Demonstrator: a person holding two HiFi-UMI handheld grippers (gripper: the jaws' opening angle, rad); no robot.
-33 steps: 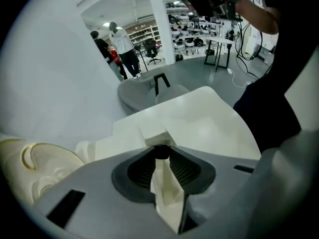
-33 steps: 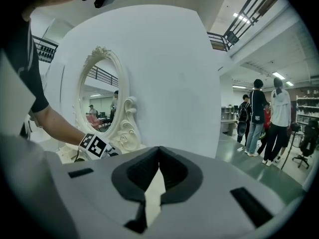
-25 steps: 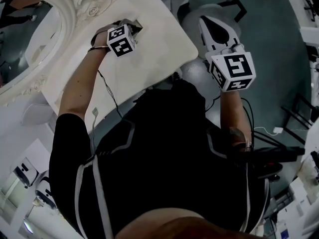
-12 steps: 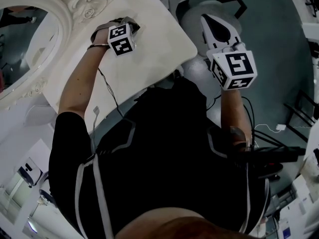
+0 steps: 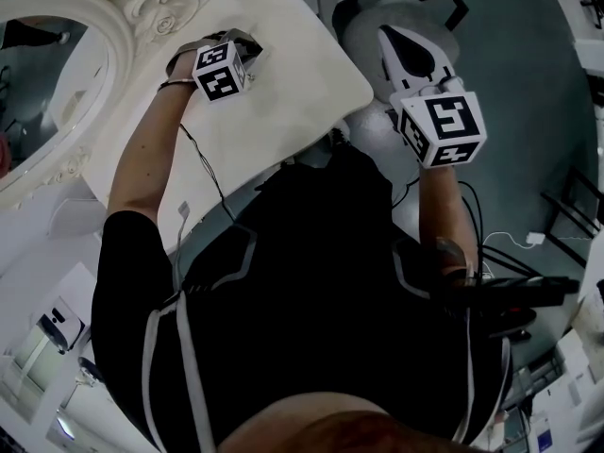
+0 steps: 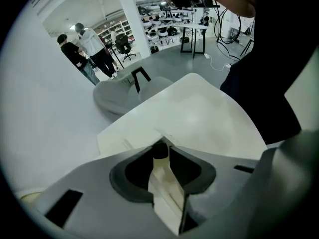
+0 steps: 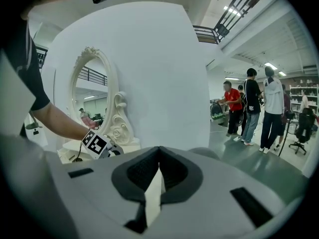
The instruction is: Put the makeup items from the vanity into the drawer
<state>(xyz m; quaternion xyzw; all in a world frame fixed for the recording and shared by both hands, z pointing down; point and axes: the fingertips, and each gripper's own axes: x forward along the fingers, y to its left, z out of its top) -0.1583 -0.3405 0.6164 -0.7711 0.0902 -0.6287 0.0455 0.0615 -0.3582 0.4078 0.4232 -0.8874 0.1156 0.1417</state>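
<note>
A plain white wall (image 7: pixel 164 73) is rising just behind the ornate white mirror (image 7: pixel 97 101). Right of the mirror, a grey-green floor (image 7: pixel 239 146) is stretching away, with people (image 7: pixel 249 103) standing under glowing ceiling strips (image 7: pixel 230 10).

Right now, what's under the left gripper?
The white vanity top. The left gripper pinches a small dark item; its body hides anything directly beneath.

blocked: mirror frame (image 5: pixel 142 8) at vanity's back | free: bare vanity top (image 5: pixel 293 83), room above stool (image 6: pixel 117 96)
</note>
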